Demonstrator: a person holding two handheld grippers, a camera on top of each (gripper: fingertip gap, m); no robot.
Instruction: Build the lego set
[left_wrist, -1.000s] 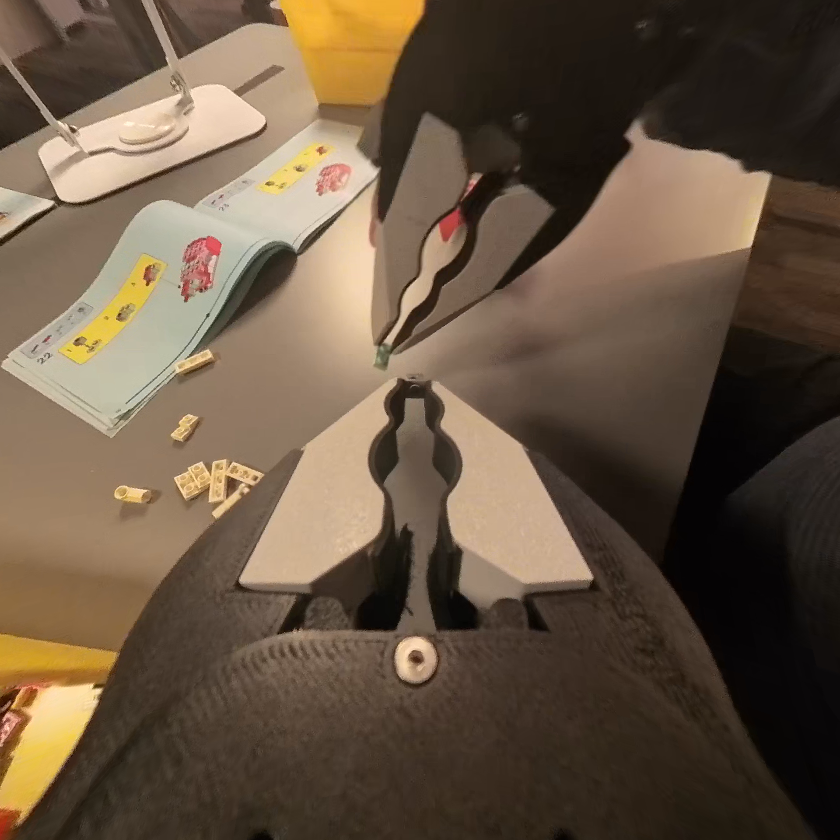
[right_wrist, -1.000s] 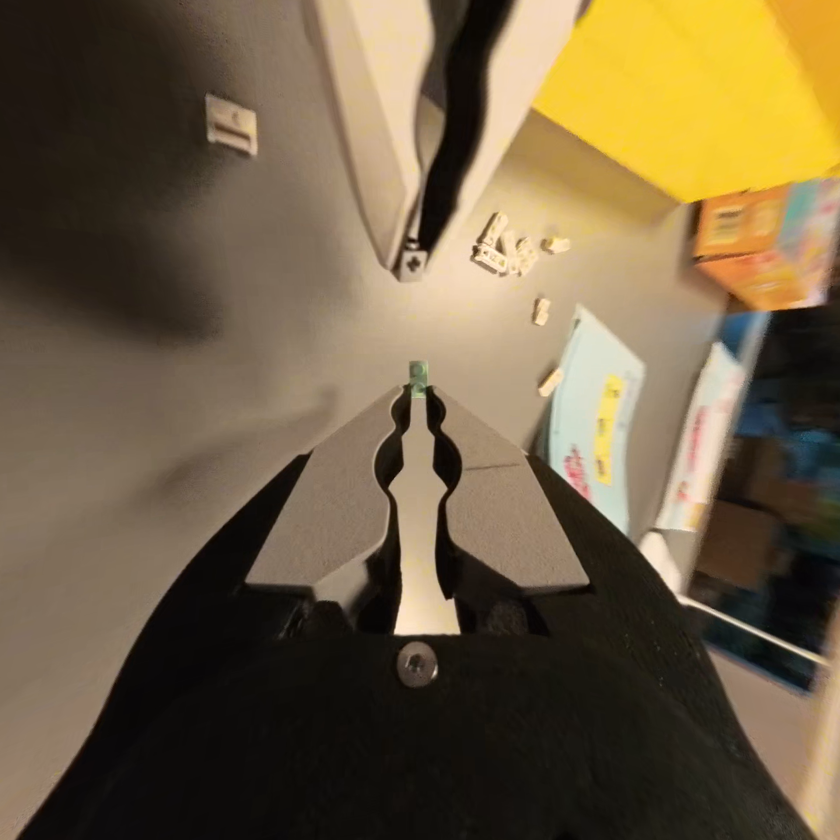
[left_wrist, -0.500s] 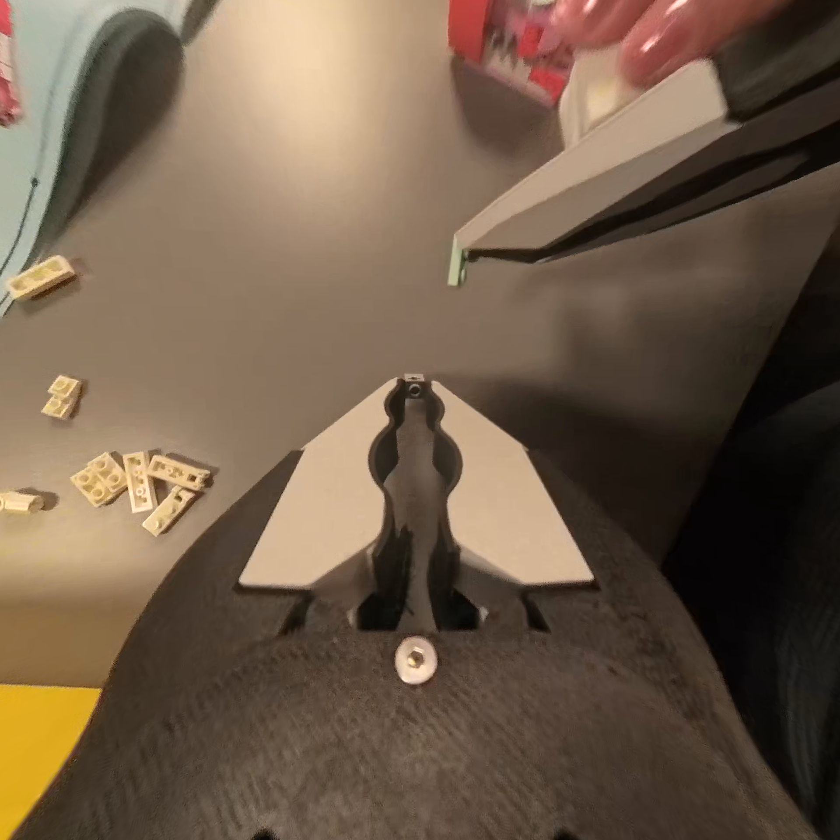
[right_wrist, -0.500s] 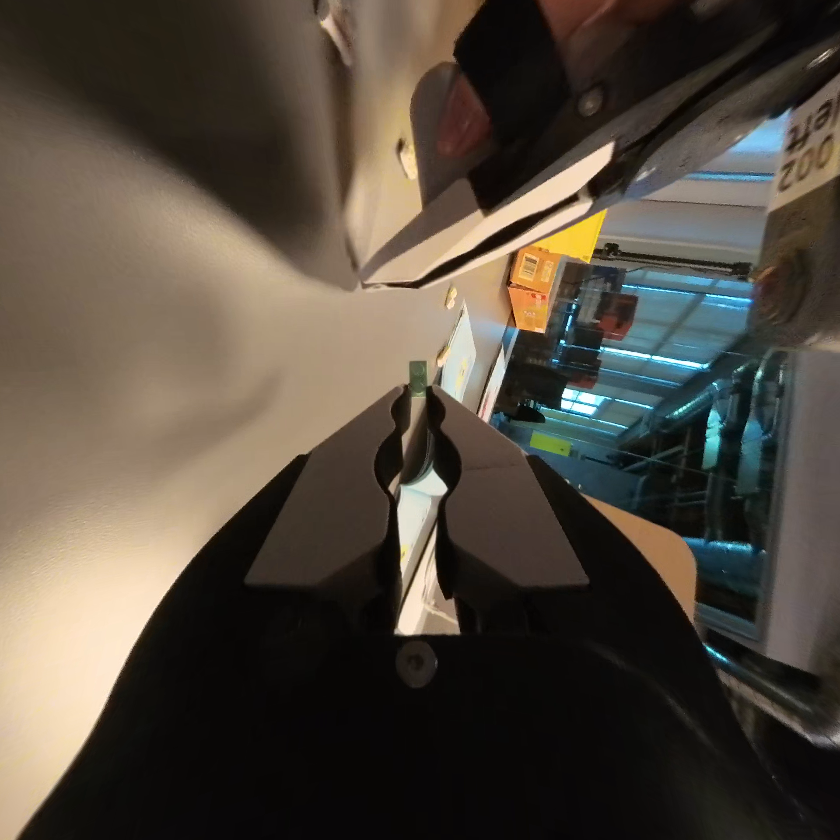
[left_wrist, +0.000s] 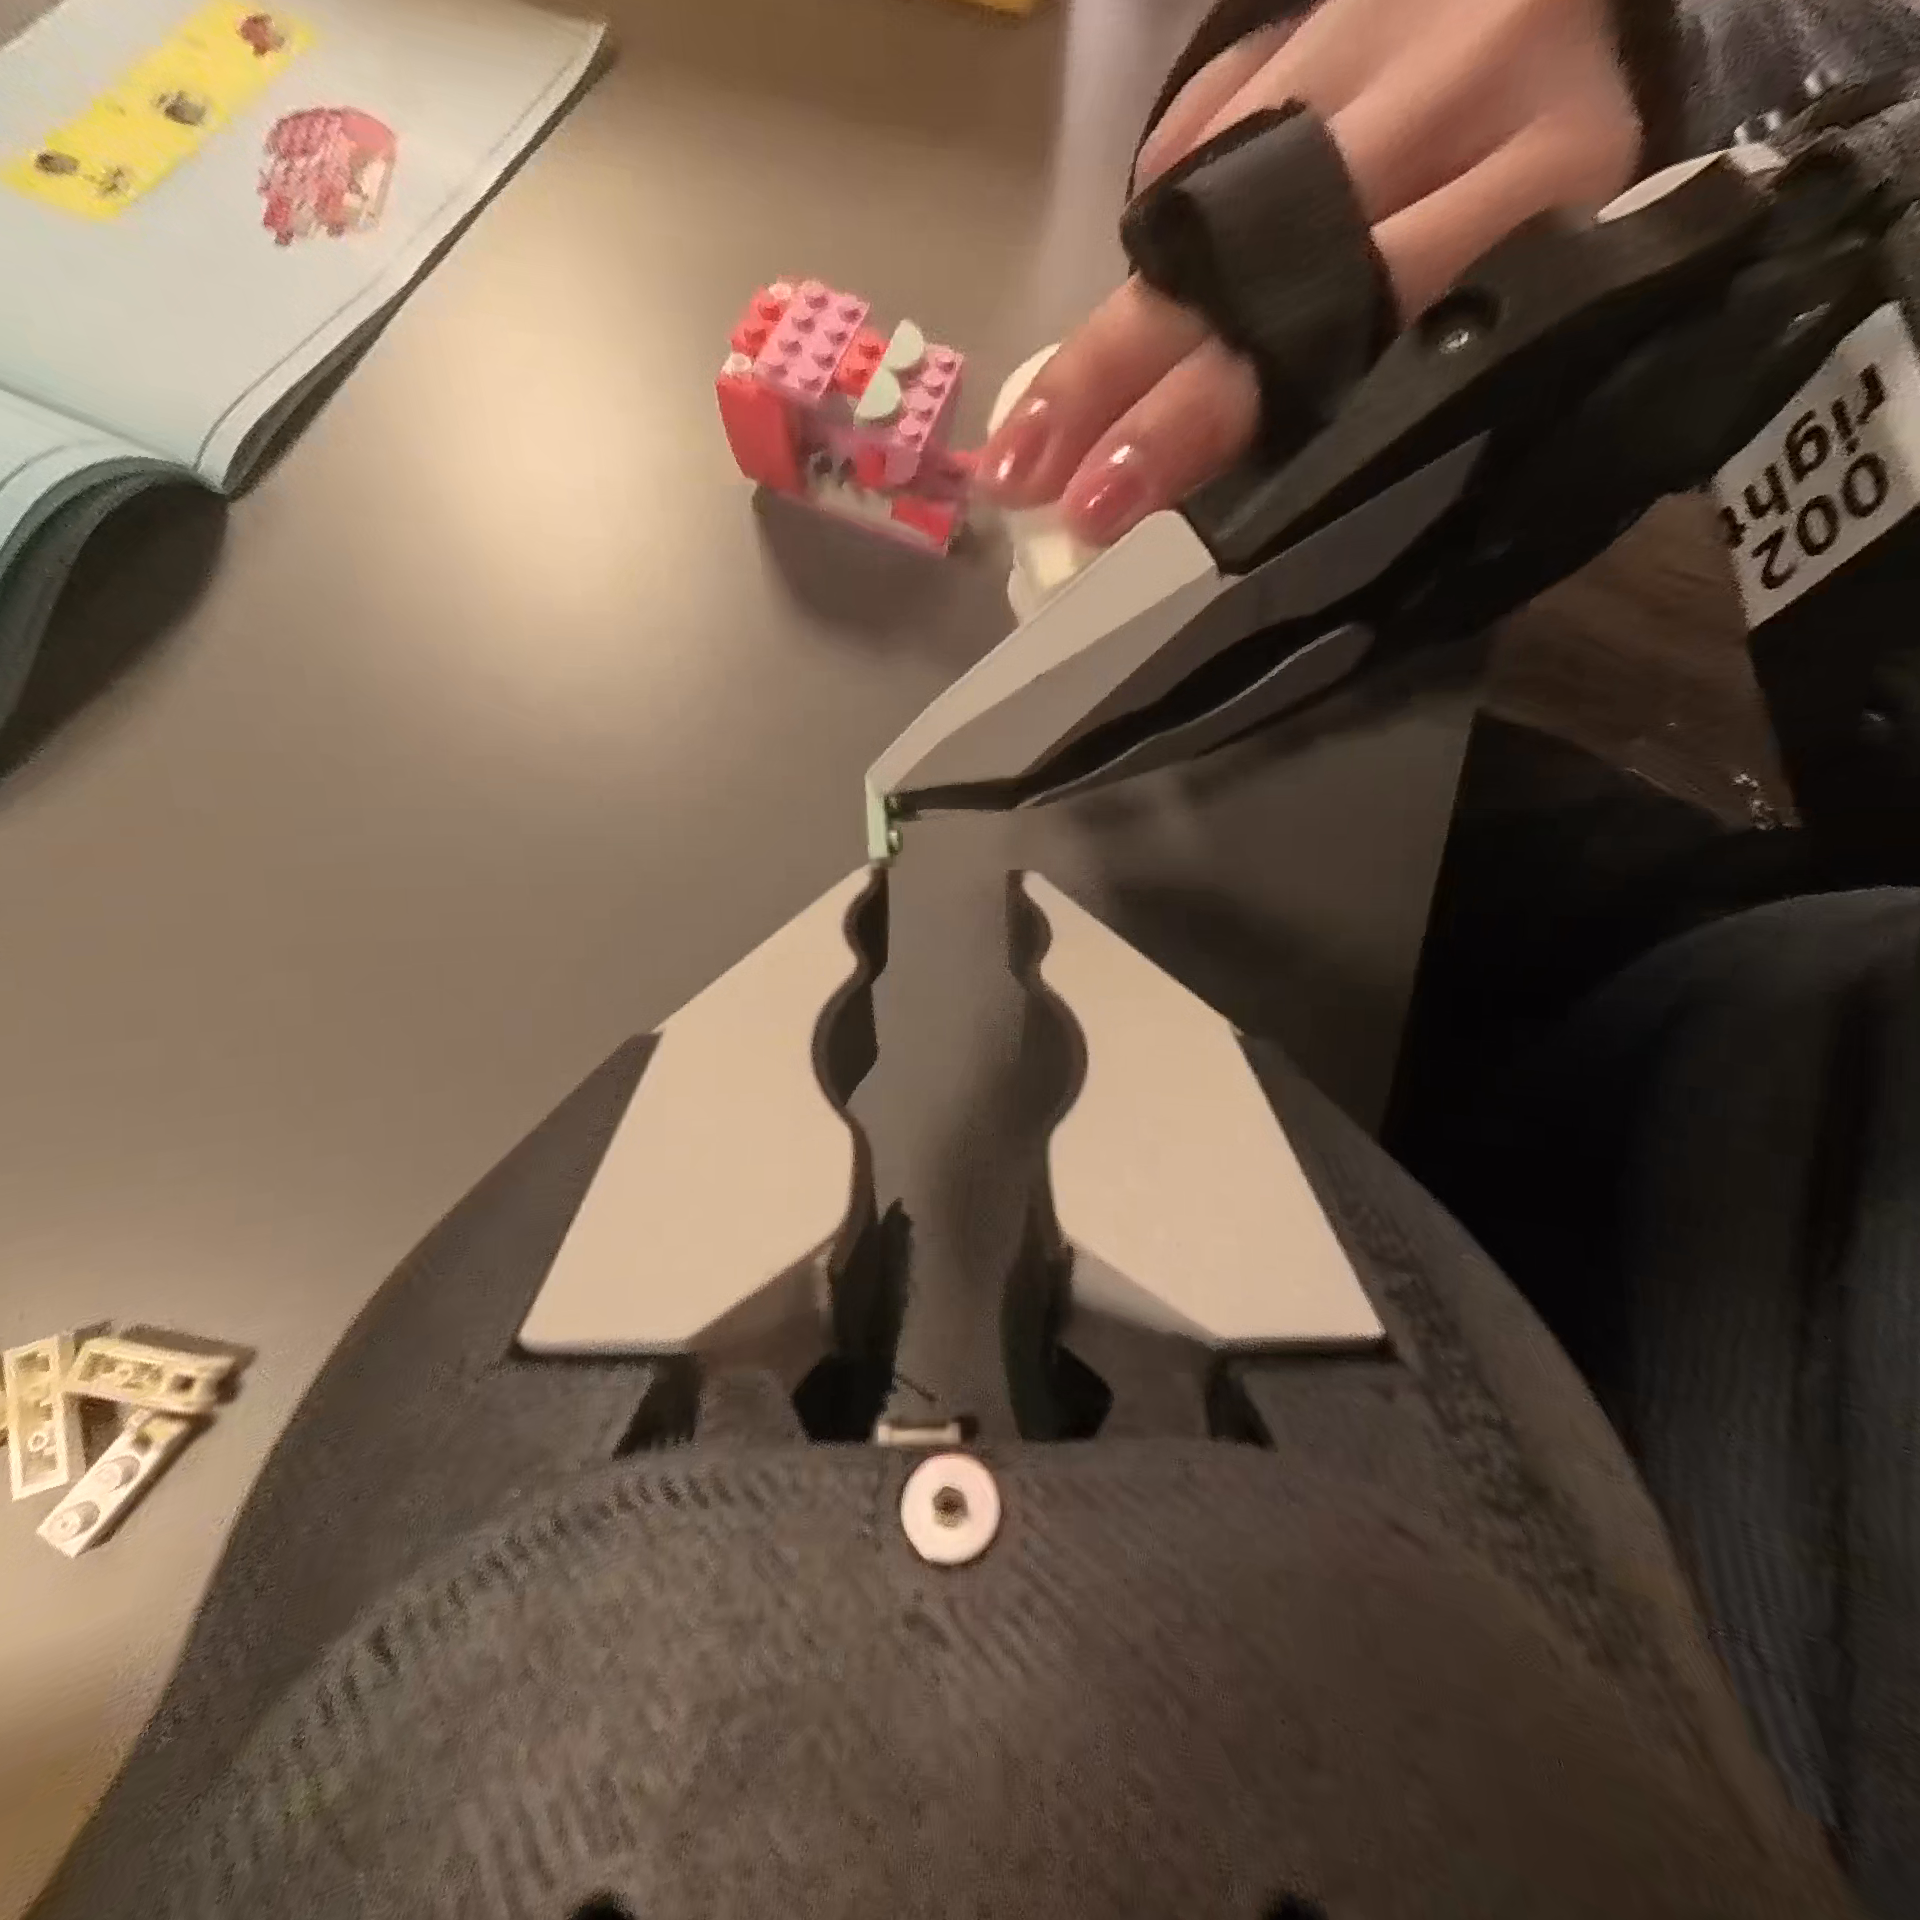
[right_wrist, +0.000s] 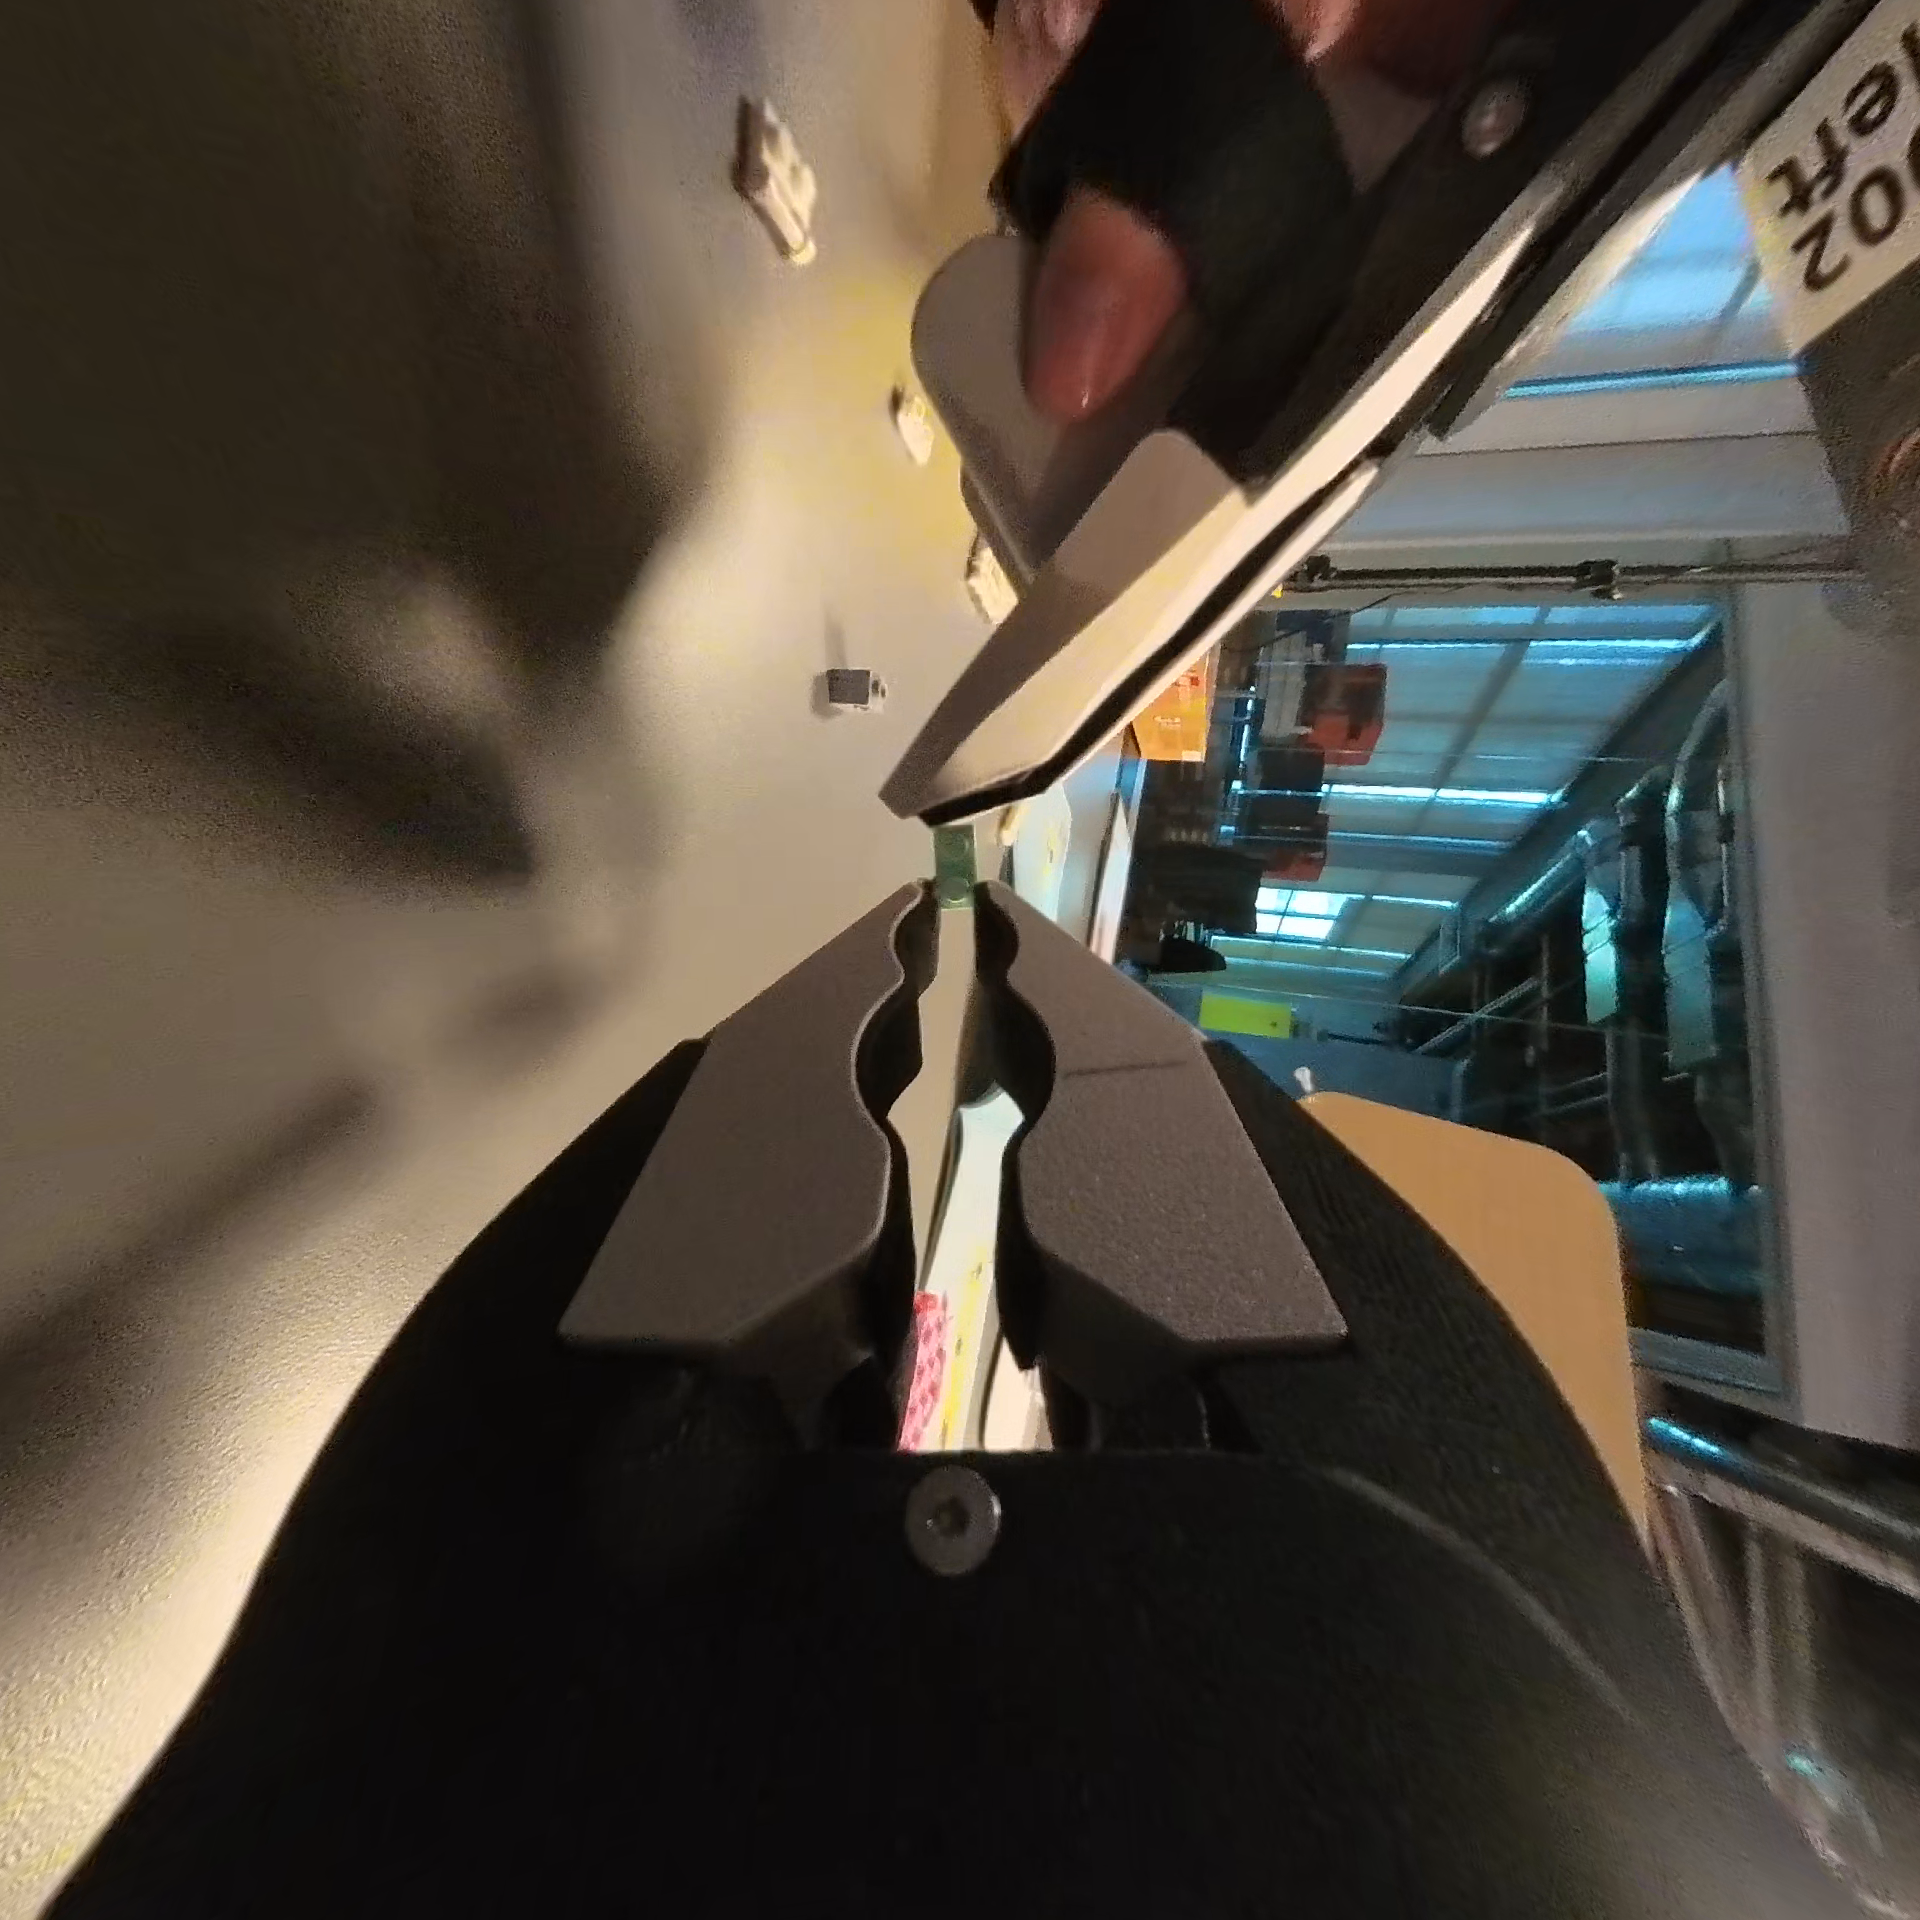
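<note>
My left gripper (left_wrist: 951, 878) is open with nothing between its pads, held above the dark table (left_wrist: 468, 831). My right gripper (right_wrist: 954, 896) is shut on a small light-green plate (right_wrist: 953, 868), pinched at one end. In the left wrist view the right gripper (left_wrist: 896, 805) comes in from the right. It holds the green plate (left_wrist: 881, 826) on edge, just above my left fingertip (left_wrist: 868, 883). In the right wrist view the left gripper's fingers (right_wrist: 1039, 727) show side-on, with their tip at the plate's far end. A small dark grey piece (right_wrist: 852, 686) lies on the table beyond.
A red and pink brick model (left_wrist: 847, 416) stands on the table behind the right gripper. An open instruction booklet (left_wrist: 260, 208) lies at the far left. Several cream plates (left_wrist: 94, 1434) lie at the near left. The table's edge (left_wrist: 1455, 883) runs along the right. My two grippers' fingertips are within a few centimetres of each other.
My left jaws have opened, and the small dark piece seen at their tip earlier is gone from them. The right gripper, still holding the green plate, has come right up to the left fingertips.
</note>
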